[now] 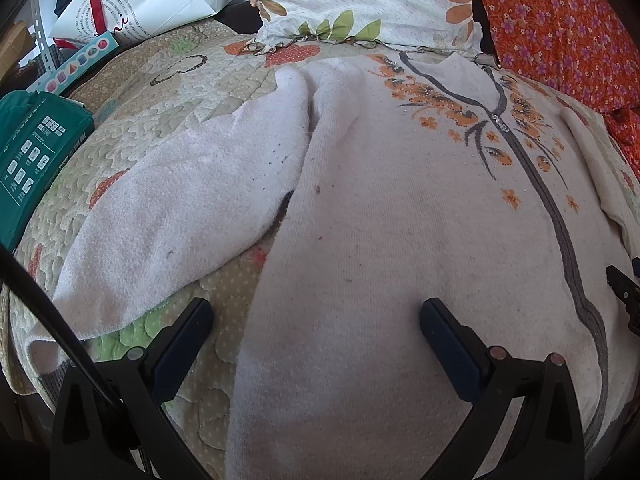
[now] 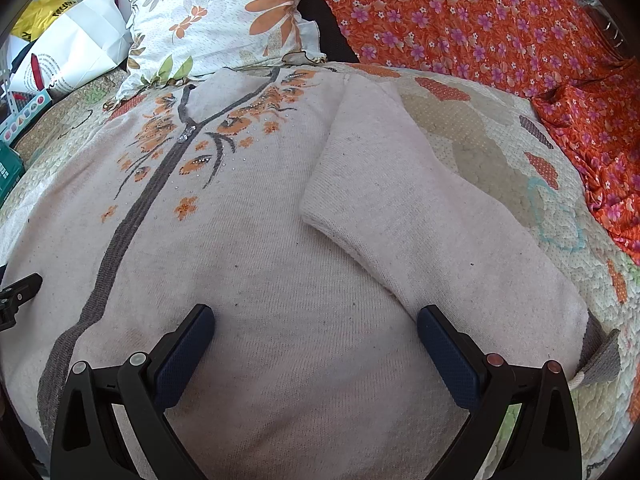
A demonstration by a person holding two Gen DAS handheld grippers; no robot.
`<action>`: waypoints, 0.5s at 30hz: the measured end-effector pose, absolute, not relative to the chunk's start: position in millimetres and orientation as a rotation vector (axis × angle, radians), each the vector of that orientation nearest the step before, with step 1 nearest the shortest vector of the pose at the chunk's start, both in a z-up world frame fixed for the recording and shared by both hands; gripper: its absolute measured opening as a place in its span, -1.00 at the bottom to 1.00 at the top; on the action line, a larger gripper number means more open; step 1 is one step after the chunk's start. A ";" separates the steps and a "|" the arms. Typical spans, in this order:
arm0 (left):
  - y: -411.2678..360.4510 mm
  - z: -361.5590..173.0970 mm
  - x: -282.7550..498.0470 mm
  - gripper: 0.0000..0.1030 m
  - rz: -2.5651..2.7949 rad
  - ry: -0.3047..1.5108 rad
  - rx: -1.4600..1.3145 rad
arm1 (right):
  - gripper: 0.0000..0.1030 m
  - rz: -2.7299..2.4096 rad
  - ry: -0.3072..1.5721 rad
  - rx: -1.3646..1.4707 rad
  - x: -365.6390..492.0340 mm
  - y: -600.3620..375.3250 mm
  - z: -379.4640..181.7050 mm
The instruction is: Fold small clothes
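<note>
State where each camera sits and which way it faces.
Left wrist: rides the left gripper, looking forward over the cardigan and its left sleeve; both open fingers show.
Right wrist: rides the right gripper, facing the cardigan's other sleeve; open fingers show.
Shared: cardigan, zipper, floral pillow, quilt.

Cardigan (image 1: 380, 240) flat on quilt (image 1: 160, 92), pillow (image 1: 360, 4) behind it, box (image 1: 36, 152) left
</note>
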State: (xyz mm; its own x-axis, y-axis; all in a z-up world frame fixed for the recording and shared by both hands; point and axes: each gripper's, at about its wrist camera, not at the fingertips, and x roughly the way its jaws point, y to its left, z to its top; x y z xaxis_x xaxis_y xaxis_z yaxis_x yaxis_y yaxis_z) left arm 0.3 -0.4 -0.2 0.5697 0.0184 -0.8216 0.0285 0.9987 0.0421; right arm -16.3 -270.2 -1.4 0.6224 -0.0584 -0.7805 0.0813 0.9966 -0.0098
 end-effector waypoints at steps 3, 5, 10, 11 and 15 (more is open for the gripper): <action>-0.4 -0.2 0.4 1.00 -0.006 0.964 0.054 | 1.00 -0.080 0.895 0.027 -16.3 -270.4 -1.5; -0.4 -0.2 0.4 1.00 -0.006 0.964 0.054 | 1.00 -0.080 0.895 0.027 -16.3 -270.6 -1.6; -0.4 -0.2 0.4 1.00 -0.006 0.964 0.054 | 1.00 -0.079 0.895 0.026 -16.5 -271.2 -2.0; -0.4 -0.2 0.4 1.00 -0.006 0.964 0.054 | 1.00 -0.079 0.894 0.026 -16.4 -271.2 -2.0; -0.3 -0.1 0.4 1.00 -0.006 0.963 0.055 | 1.00 -0.077 0.893 0.027 -16.5 -271.7 -2.5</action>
